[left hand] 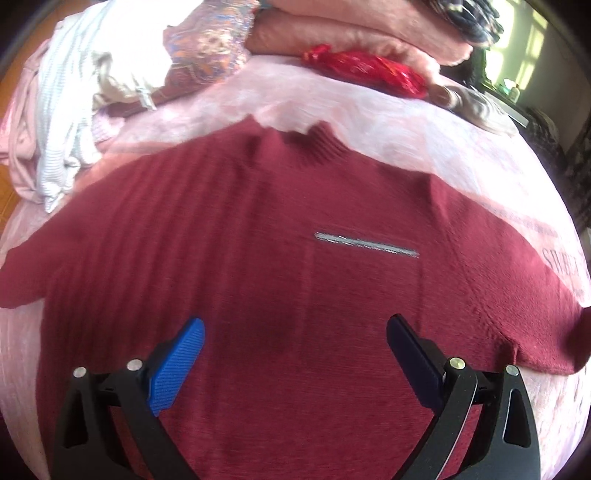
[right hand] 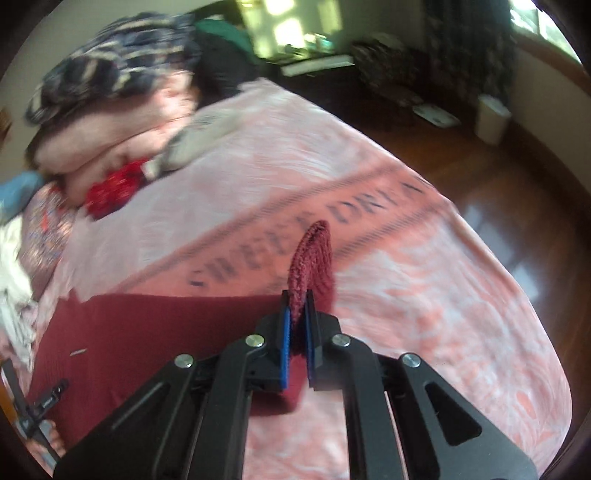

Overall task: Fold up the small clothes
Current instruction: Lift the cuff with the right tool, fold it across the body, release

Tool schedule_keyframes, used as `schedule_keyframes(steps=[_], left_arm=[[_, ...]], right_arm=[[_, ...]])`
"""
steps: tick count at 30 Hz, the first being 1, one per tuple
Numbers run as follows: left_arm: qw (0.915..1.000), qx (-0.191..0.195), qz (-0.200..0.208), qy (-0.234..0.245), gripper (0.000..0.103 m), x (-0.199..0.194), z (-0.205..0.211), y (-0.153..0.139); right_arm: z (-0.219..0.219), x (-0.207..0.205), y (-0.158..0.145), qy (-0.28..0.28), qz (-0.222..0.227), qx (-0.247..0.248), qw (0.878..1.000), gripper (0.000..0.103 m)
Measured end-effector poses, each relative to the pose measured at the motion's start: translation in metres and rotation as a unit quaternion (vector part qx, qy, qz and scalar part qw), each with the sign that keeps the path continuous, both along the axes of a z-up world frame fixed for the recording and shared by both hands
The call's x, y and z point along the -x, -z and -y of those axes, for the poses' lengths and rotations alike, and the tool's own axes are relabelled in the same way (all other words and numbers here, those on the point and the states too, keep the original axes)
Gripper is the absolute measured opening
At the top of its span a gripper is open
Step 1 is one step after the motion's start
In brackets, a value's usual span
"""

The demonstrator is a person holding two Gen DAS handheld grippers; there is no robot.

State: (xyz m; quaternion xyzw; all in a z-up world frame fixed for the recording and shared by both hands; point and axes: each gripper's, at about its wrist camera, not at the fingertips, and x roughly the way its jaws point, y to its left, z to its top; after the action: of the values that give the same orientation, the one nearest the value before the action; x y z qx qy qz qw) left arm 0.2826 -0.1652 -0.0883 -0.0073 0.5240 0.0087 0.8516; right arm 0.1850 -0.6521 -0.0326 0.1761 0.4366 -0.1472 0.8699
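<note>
A dark red knit sweater [left hand: 258,240] lies spread flat on a pink bedspread [left hand: 369,110], collar at the far side, a short grey stripe on its chest. My left gripper [left hand: 295,328] is open just above the sweater's lower body, holding nothing. In the right wrist view my right gripper [right hand: 298,295] is shut on the cuff of the sweater's sleeve [right hand: 312,258], which sticks up between the fingers above the bedspread [right hand: 406,277]. The sweater's body [right hand: 147,332] lies to the left of it. The left gripper shows at the left edge of that view [right hand: 40,406].
A heap of white and pink clothes [left hand: 62,122] lies at the far left of the bed. Pink pillows [left hand: 351,33], a patterned cloth [left hand: 207,48] and a red shiny bundle [left hand: 365,70] lie at the head. The bed's right edge drops to a wooden floor [right hand: 517,206].
</note>
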Motion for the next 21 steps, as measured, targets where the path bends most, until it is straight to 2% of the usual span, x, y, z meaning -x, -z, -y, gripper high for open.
schedule_keyframes(steps=[4, 8, 12, 15, 17, 19, 20, 21], left_arm=[[1.0000, 0.007, 0.000, -0.005, 0.099, -0.002, -0.020, -0.007], [0.9999, 0.010, 0.002, -0.010, 0.099, -0.003, -0.037, -0.014], [0.9998, 0.014, 0.001, -0.017, 0.099, -0.005, -0.054, -0.017], [0.9996, 0.017, -0.003, -0.023, 0.099, -0.005, -0.063, -0.016], [0.9995, 0.020, -0.006, -0.025, 0.099, -0.006, -0.067, -0.016], [0.9993, 0.026, -0.009, -0.027, 0.099, -0.007, -0.069, -0.016], [0.9992, 0.029, -0.010, -0.027, 0.099, -0.007, -0.069, -0.016], [0.9991, 0.033, -0.011, -0.026, 0.099, -0.007, -0.068, -0.016]], right_arm=[[-0.069, -0.039, -0.002, -0.063, -0.002, 0.008, 0.998, 0.005], [-0.146, -0.073, 0.007, -0.141, -0.008, 0.002, 0.990, 0.005], [-0.226, -0.090, 0.018, -0.230, -0.011, -0.023, 0.973, 0.005], [-0.275, -0.097, 0.035, -0.294, -0.032, -0.038, 0.955, 0.006], [-0.301, -0.101, 0.051, -0.323, -0.062, -0.053, 0.943, 0.018], [-0.308, -0.101, 0.061, -0.338, -0.075, -0.093, 0.933, 0.039], [-0.310, -0.100, 0.060, -0.345, -0.072, -0.108, 0.930, 0.042], [-0.305, -0.097, 0.058, -0.347, -0.068, -0.111, 0.929, 0.042]])
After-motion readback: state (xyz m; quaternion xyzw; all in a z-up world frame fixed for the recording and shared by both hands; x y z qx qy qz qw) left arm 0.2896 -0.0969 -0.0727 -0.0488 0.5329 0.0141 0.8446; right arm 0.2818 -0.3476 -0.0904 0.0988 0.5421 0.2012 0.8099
